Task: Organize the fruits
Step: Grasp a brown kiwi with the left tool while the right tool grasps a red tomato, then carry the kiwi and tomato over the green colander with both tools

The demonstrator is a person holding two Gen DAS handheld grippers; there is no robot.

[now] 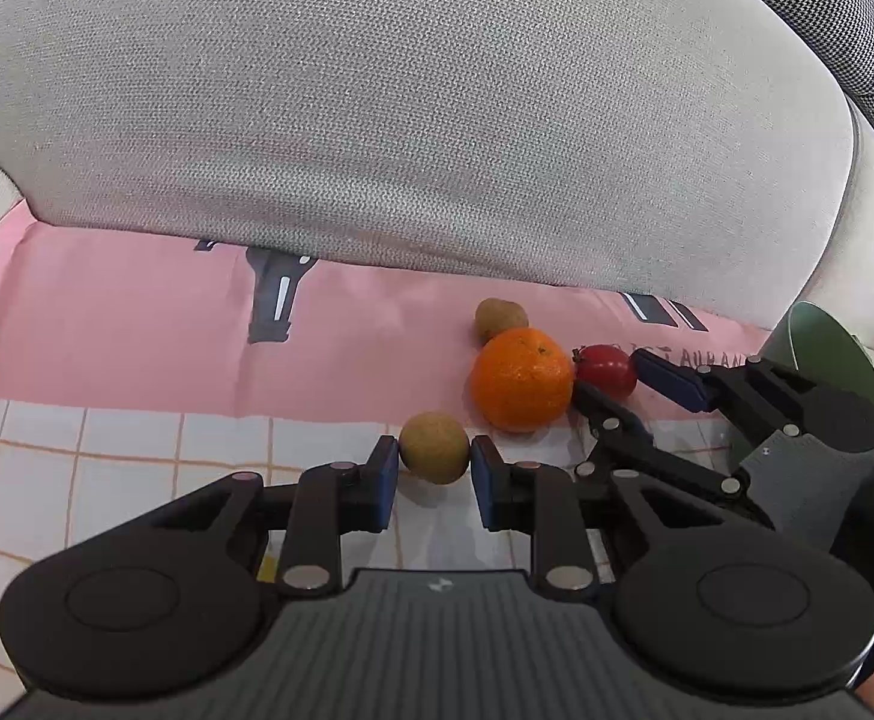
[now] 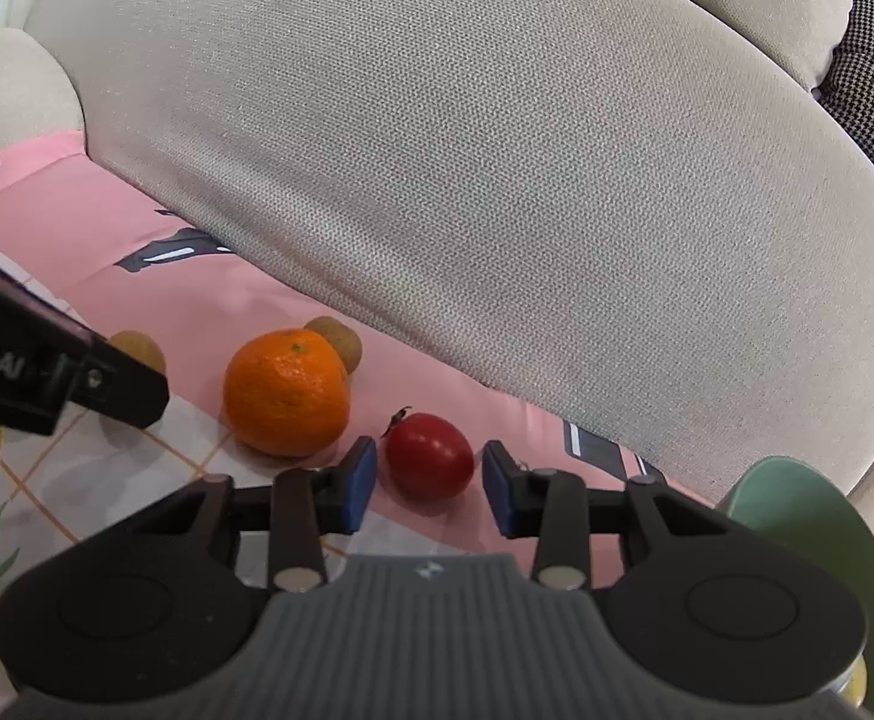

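On the sofa seat, a pink cloth (image 1: 137,330) with a checked white part carries the fruits, and a grey cushion (image 1: 377,90) rises at 12 o'clock behind them. Left claw (image 1: 434,456) is pinching the near brown fruit (image 1: 434,447), with a blue pad touching each side, low over the checked part of the cloth; cannot tell if the fruit is lifted or resting. From that fruit the orange (image 1: 521,378) sits near at 1 o'clock on the pink part. The far brown fruit (image 1: 500,318) is at 12 o'clock of the orange, just behind it and partly hidden. The red fruit (image 2: 429,456), with a small dark stem, lies at 3 o'clock of the orange in the left wrist view, just beside it. Right claw (image 2: 429,468) is closed in on the red fruit, pads snug at its two flanks, fruit low on the pink cloth. The green dish (image 2: 797,516) stands at 3 o'clock of the right claw, at the cloth's edge. Seen from the right wrist, the left claw comes in at 9 o'clock, covering most of the near brown fruit. A houndstooth cushion (image 1: 827,18) shows at 2 o'clock.
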